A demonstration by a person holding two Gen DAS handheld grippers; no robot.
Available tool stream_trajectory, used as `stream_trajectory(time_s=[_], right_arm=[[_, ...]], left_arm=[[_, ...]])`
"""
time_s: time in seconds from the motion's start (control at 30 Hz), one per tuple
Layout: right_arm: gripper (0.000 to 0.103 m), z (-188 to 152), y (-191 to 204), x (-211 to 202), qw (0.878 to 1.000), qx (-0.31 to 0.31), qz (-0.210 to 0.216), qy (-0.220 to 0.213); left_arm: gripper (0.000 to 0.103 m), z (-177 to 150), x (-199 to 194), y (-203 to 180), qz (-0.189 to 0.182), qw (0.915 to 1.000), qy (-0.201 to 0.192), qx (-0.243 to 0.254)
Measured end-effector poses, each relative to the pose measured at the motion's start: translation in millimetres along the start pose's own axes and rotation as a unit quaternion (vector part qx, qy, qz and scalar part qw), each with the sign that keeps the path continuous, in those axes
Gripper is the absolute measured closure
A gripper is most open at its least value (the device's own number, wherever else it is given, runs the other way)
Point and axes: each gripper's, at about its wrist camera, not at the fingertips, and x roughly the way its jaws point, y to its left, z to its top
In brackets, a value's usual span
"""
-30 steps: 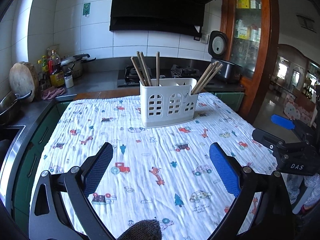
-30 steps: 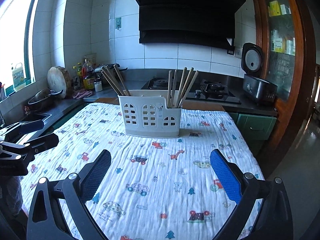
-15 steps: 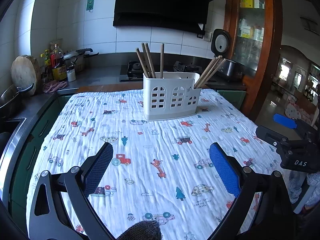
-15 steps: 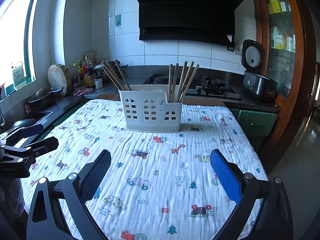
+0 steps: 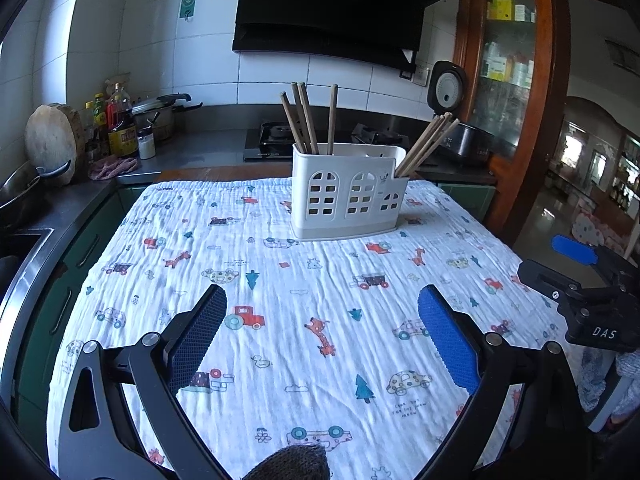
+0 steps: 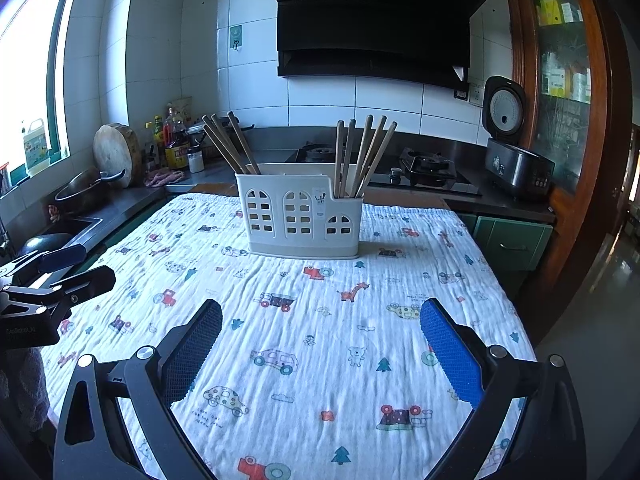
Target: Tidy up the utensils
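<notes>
Both the left gripper (image 5: 322,320) and the right gripper (image 6: 322,332) hover with jaws released, grasping nothing, low over the surface (image 5: 280,300). The holder (image 6: 300,216) stands upright near its far edge, chopsticks (image 6: 362,156) leaning in its end compartments. To sort them well, approach from above, pinch one thin stick near its top, and lift straight. The holder is white perforated plastic; the sticks are smooth wood; the printed cloth (image 6: 320,320) is crinkled cotton.

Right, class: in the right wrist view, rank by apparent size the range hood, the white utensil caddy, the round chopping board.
1. range hood
2. white utensil caddy
3. round chopping board
The caddy sits nearer the camera, so true sizes may differ.
</notes>
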Motion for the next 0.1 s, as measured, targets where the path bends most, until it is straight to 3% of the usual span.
stream_trajectory(time_s=[0.1], right_arm=[[0.007, -0.3, 0.7, 0.6, 1.0, -0.001, 0.001, 0.001]], left_arm=[[0.008, -1.9, 0.2, 0.7, 0.002, 1.0, 0.001, -0.001]])
